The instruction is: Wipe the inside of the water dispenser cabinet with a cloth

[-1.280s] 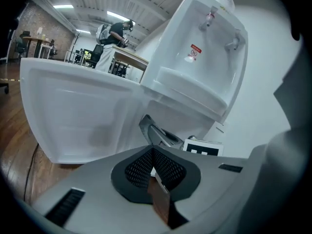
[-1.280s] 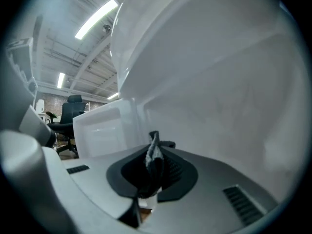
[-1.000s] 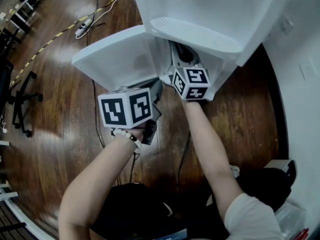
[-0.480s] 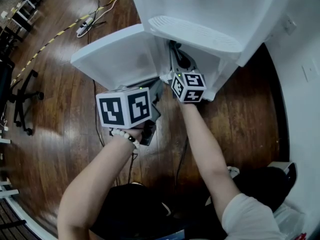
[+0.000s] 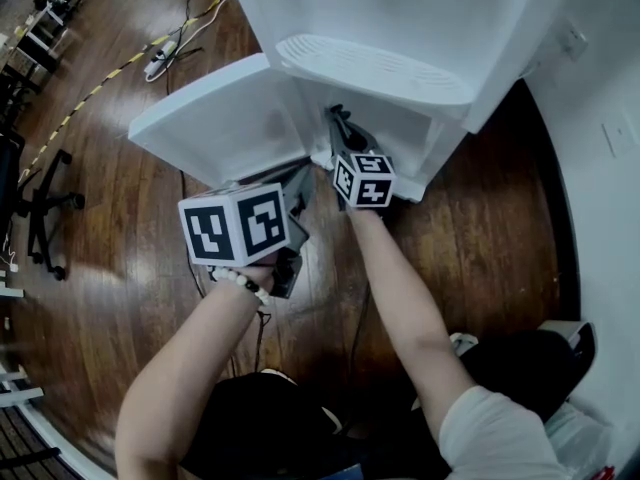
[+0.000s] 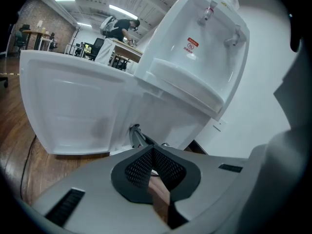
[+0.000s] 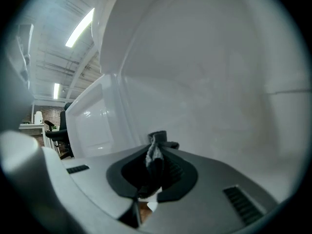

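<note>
Head view: left gripper [image 5: 302, 182] at centre, beside the open cabinet door [image 5: 225, 118]. Right gripper [image 5: 346, 134] reaches into the water dispenser [image 5: 400, 28] cabinet.
Left gripper view: jaws closed, empty.
Right gripper view: jaws clamp the dark cloth [image 7: 155, 154], lower centre, near the inner wall [image 7: 219, 82].

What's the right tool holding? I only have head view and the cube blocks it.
Observer: The right tool is shut on a dark cloth, bunched between the jaws.
Operator: Is it inside the cabinet?
Observer: Yes. White cabinet wall fills its view. I can't tell if the cloth touches it.
Operator: Left tool?
Observer: The left tool is shut with nothing in it, facing the open door from outside.
</note>
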Tool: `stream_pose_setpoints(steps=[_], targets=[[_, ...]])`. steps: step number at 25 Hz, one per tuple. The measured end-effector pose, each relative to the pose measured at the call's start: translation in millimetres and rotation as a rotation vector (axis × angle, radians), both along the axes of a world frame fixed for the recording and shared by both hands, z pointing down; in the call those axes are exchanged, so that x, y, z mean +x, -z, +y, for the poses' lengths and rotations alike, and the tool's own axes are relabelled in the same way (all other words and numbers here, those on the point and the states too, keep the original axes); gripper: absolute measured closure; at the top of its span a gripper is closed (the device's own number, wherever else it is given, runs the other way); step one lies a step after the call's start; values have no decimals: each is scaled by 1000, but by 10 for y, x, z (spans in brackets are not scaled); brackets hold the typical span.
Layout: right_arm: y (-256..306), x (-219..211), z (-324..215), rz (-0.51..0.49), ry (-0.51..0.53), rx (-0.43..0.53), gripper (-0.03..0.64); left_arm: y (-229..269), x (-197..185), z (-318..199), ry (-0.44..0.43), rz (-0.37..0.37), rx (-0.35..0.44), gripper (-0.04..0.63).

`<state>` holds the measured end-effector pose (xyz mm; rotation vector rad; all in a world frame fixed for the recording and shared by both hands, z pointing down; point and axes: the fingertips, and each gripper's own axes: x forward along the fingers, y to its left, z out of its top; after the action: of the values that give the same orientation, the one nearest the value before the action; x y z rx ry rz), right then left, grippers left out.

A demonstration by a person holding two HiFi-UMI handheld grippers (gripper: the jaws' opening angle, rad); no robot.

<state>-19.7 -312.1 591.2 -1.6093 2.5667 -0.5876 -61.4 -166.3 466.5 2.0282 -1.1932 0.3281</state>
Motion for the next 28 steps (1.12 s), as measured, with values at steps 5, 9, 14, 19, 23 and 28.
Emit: stream_pose_setpoints(steps=[5,9,14,19,23,28], targets=[[-322,-55,-54,15,18,-98,578,-44,-46,-4,10,-14,-9,606],[-595,-54,-59,47,24,-194,578,-71,-37,-4,12,-16,-14,606],[-735,-2,-78,76,12,-243,578,-90,-19,1,4,-23,-15,606],[-248,115,-221,18,1,-72,580,-77,-17,3,-1,-34,-8,606],[208,177,-309,8,10,36,580,-71,-30,-5,-1,-35,-7,606],[690,156,-321,-8,27,164,579,-64,-23,0,-2,-34,-5,606]])
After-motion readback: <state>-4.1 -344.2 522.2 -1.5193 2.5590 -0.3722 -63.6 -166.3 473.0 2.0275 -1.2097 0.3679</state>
